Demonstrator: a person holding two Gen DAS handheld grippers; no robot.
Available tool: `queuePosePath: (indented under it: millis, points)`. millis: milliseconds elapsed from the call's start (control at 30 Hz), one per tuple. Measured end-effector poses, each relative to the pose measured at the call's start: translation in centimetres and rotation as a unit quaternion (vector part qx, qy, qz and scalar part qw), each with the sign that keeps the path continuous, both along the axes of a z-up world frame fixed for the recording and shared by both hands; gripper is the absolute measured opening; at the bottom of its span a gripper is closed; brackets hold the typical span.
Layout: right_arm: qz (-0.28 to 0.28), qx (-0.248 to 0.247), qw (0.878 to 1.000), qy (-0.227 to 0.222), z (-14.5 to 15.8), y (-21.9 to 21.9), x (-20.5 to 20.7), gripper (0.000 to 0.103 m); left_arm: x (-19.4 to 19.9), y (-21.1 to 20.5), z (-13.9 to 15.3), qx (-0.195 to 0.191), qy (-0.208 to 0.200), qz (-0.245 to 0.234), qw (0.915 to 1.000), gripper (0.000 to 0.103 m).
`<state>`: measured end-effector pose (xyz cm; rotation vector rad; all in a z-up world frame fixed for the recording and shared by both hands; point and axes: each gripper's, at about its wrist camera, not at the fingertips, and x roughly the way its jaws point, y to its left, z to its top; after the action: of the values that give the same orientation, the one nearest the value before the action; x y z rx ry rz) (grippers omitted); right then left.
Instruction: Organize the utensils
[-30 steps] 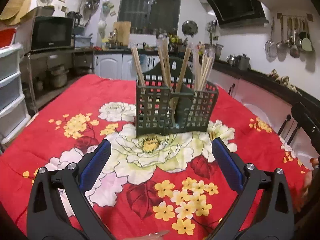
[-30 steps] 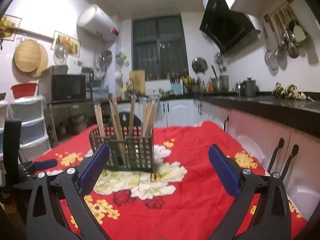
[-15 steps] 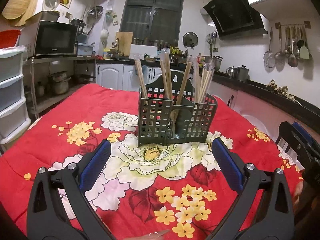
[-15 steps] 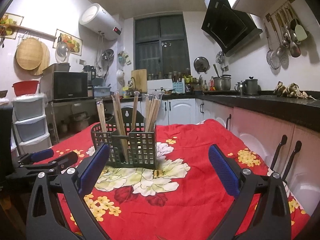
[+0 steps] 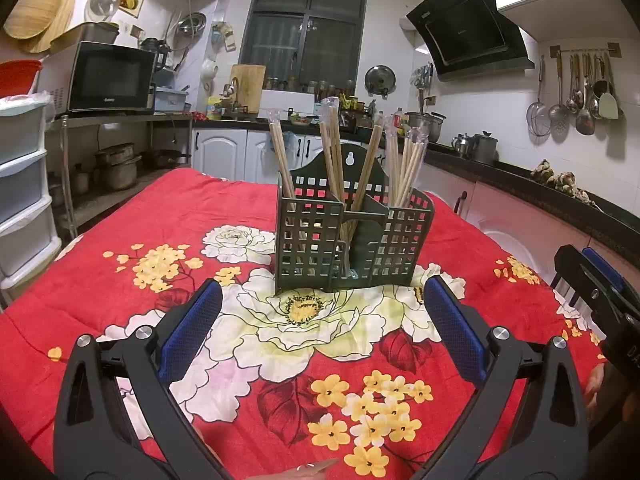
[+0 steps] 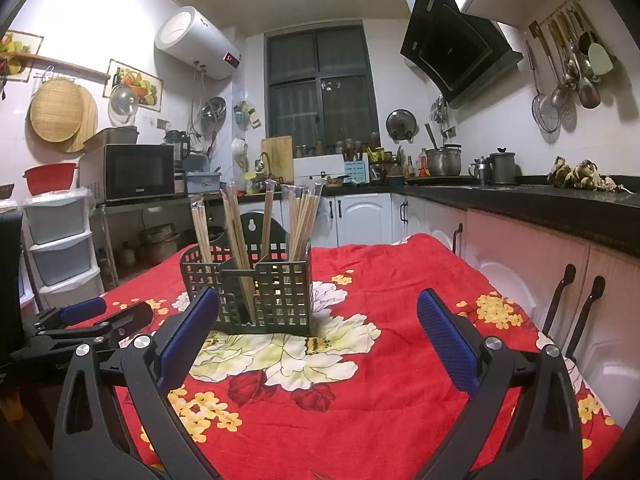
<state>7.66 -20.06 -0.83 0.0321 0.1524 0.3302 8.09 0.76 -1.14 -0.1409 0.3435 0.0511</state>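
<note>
Red floral cloth [image 5: 120,240] covers the table under both of your tongs, with kitchen counters and a dark window [image 6: 320,92] behind it. Your left gripper [image 5: 320,308] hangs above the cloth with its blue-padded fingers [image 5: 192,320] spread wide and nothing between them. Straight ahead of it, centred beyond the fingertips and apart from them, the dark green lattice utensil holder [image 5: 352,240] stands upright on a big white flower. Wrapped chopsticks [image 5: 404,164] stick up from its compartments, leaning various ways; more of them crowd the compartment on the right as you see it from that gripper. Your right gripper [image 6: 316,312] is likewise wide apart and holds nothing. From its camera the holder [image 6: 272,288] sits ahead and toward its left finger [image 6: 188,320], whose tip overlaps the holder's lower corner in the view; whether they touch you cannot tell. Further left of that finger, your left gripper [image 6: 80,320] shows low at the table's edge.
</note>
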Motion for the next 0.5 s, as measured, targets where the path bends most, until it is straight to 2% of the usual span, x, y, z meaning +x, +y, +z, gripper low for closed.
queuePosePath:
  millis: [500]
  points:
    - [0.000,0.000,1.000,0.000,-0.04,0.03,0.03,0.097,0.05,-0.04,-0.03,0.000,0.000,0.000,1.0000,0.093]
